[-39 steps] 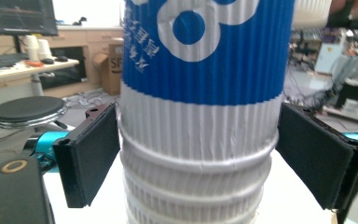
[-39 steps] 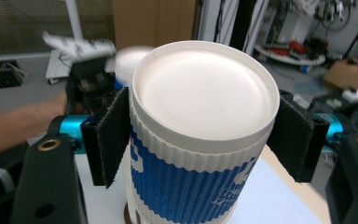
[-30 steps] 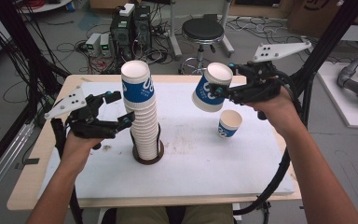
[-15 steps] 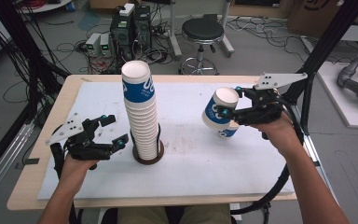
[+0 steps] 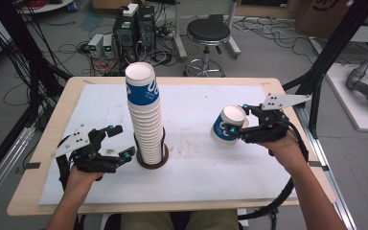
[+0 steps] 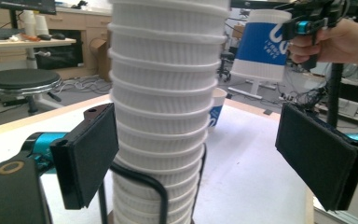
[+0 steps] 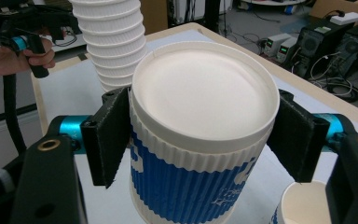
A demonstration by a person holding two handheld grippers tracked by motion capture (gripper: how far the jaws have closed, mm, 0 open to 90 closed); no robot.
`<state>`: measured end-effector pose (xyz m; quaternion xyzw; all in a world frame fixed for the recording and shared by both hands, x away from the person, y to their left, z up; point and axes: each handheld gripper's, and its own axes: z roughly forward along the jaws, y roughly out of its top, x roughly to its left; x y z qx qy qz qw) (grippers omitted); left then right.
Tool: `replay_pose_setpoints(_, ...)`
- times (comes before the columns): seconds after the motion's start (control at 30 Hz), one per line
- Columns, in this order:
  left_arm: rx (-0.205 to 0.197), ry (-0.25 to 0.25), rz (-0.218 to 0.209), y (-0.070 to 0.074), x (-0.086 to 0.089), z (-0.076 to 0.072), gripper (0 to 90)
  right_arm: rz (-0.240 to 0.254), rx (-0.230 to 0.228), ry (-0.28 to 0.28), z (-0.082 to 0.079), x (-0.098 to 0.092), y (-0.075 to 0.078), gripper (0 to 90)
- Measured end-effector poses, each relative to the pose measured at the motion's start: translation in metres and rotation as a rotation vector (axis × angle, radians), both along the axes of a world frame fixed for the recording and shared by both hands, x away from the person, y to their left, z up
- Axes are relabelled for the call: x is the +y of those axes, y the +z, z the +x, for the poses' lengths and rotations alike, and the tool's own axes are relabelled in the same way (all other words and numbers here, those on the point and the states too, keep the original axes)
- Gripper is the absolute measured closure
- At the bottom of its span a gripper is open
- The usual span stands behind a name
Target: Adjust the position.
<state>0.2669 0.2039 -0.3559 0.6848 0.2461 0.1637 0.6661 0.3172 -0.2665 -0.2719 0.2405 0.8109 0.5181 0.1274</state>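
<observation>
Right gripper (image 5: 237, 128), right of centre, clamped on a tilted cup (image 5: 227, 125); left gripper (image 5: 120, 142), lower left, wide open beside the cup stack (image 5: 146, 115).

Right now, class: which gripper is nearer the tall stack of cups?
Left. The left gripper sits open just beside the stack of cups; the right gripper holds a blue cup farther away.
</observation>
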Motion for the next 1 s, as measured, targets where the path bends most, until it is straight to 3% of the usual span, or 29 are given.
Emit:
replay_pose_setpoints(0.27, -0.017, -0.063, 0.000, 0.002, -0.007, -0.009, 13.2, -0.007, 0.006, -0.006, 0.000, 0.002, -0.013, 27.5)
replay_pose_setpoints(0.37, -0.025, -0.141, -0.009, 0.002, -0.018, -0.014, 13.2, -0.021, 0.001, 0.004, -0.002, 0.007, -0.019, 27.5)
replay_pose_setpoints(0.57, -0.016, -0.227, 0.012, -0.003, -0.041, -0.018, 13.2, -0.030, -0.009, 0.022, -0.006, 0.013, -0.023, 27.5)
replay_pose_setpoints(0.7, -0.021, -0.256, 0.019, -0.001, -0.057, -0.023, 13.2, -0.035, -0.017, 0.031, -0.009, 0.016, -0.026, 27.5)
replay_pose_setpoints(0.93, -0.023, -0.274, 0.026, 0.001, -0.077, -0.020, 13.2, -0.044, -0.019, 0.040, -0.014, 0.017, -0.031, 27.5)
replay_pose_setpoints(1.0, -0.017, -0.285, 0.056, -0.001, -0.089, -0.014, 13.2, -0.051, -0.021, 0.045, -0.016, 0.018, -0.031, 27.5)
